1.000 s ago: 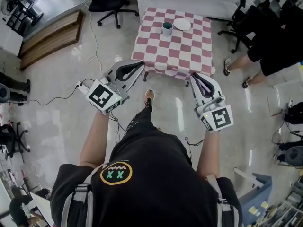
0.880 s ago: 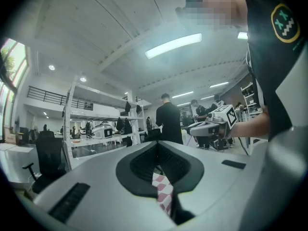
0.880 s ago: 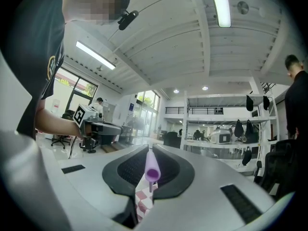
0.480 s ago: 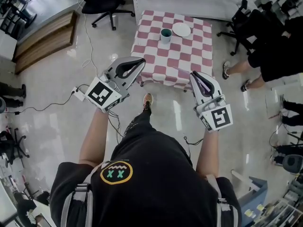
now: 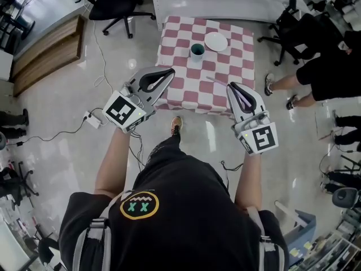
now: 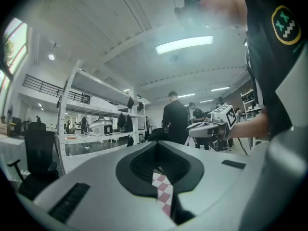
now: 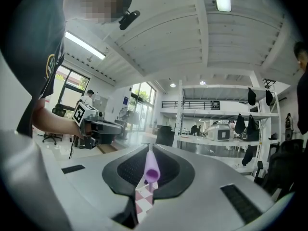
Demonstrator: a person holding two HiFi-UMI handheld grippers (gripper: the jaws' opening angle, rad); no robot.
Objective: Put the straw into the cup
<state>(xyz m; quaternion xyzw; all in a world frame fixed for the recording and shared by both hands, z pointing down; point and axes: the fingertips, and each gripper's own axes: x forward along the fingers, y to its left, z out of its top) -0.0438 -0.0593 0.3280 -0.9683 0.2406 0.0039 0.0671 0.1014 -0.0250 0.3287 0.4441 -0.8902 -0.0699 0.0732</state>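
Note:
A teal cup (image 5: 197, 51) stands on the table with the pink-and-white checked cloth (image 5: 186, 89), next to a white plate (image 5: 216, 41). My right gripper (image 5: 231, 88) (image 7: 149, 147) is held level at the table's near right corner. It is shut on a purple straw (image 7: 151, 170) that lies along its jaws and pokes out past the tips (image 5: 217, 81). My left gripper (image 5: 169, 72) (image 6: 156, 146) hovers at the table's near left corner, its tips together and nothing between them. Both grippers are well short of the cup.
Black office chairs stand at the upper left (image 5: 115, 4) and to the right of the table (image 5: 282, 33). A person (image 5: 321, 66) stands at the right. A wooden platform (image 5: 45, 55) and a floor cable (image 5: 62, 133) lie to the left. My foot (image 5: 176, 124) is just before the table.
The table has come nearer in the head view. Both grippers have moved forward to its near edge, the straw still in the right one.

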